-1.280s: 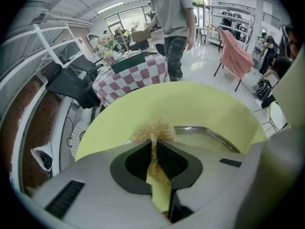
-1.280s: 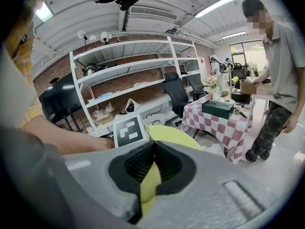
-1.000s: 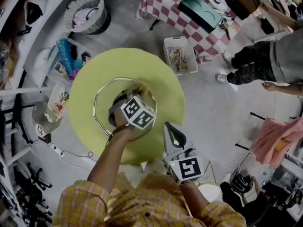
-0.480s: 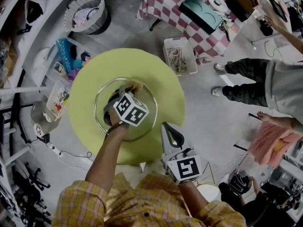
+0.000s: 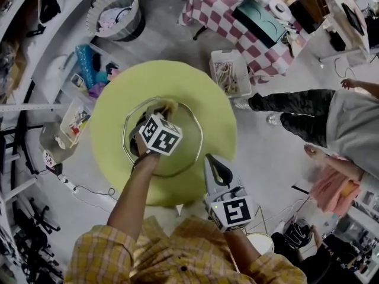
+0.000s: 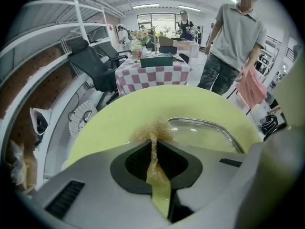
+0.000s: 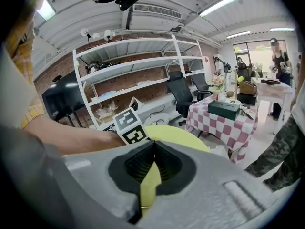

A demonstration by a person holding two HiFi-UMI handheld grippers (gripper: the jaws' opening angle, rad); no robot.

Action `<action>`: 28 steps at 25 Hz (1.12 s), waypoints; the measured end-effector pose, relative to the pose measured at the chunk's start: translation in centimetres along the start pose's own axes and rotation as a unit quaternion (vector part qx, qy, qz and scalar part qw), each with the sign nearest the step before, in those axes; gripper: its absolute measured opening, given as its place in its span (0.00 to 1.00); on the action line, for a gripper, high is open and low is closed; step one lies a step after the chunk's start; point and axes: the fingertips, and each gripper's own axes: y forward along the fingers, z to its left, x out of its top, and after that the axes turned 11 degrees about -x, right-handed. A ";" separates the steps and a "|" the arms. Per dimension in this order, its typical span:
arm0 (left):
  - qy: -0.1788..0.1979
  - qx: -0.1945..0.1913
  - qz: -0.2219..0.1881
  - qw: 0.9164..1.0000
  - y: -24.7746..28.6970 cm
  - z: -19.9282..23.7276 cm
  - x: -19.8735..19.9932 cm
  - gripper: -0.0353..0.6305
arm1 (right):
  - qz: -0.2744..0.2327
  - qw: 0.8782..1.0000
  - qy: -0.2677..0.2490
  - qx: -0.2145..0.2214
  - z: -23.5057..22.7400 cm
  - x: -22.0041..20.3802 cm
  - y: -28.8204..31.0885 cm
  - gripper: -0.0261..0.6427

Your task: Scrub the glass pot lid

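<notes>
Left hand-held gripper (image 6: 153,140) pinches scrubber (image 6: 160,127) at rim of flat-lying glass lid (image 6: 207,135).

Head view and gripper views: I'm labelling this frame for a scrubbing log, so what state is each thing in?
glass pot lid: lying flat on the round table.
scrubber: pinched between the left jaws, at the lid's rim.
left gripper: shut on the scrubber.
right gripper: shut, nothing between its jaws.
</notes>
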 end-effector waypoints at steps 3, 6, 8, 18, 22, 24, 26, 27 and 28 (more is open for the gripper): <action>-0.010 -0.001 -0.006 1.000 -0.2 0.5 -0.3 0.10 | 0.002 1.000 -0.003 0.004 0.6 0.1 0.3 0.03; -0.018 0.001 -0.010 1.000 -0.4 1.1 -0.7 0.10 | 0.002 1.000 -0.005 0.009 1.2 0.2 0.7 0.03; -0.023 0.001 -0.012 1.000 -0.6 1.3 -0.9 0.10 | 0.003 1.000 -0.007 0.010 1.5 0.3 0.8 0.03; -0.049 0.007 -0.021 0.999 -1.7 3.1 -2.7 0.10 | 0.005 1.000 -0.015 0.018 2.8 0.5 1.4 0.03; -0.058 0.012 -0.024 0.998 -2.3 3.6 -3.4 0.10 | 0.007 1.000 -0.018 0.023 3.6 0.7 1.6 0.03; -0.060 0.014 -0.025 0.998 -2.5 3.8 -3.8 0.10 | 0.009 0.999 -0.020 0.025 3.8 0.7 1.7 0.03; -0.064 0.015 -0.026 0.998 -2.6 4.0 -4.1 0.10 | 0.008 0.999 -0.021 0.026 4.2 0.7 1.8 0.03; -0.066 0.015 -0.027 0.997 -2.7 4.1 -4.3 0.10 | 0.007 0.999 -0.022 0.026 4.3 0.7 1.9 0.03; -0.068 0.016 -0.028 0.997 -2.7 4.1 -4.5 0.10 | 0.007 0.999 -0.024 0.027 4.5 0.7 1.9 0.03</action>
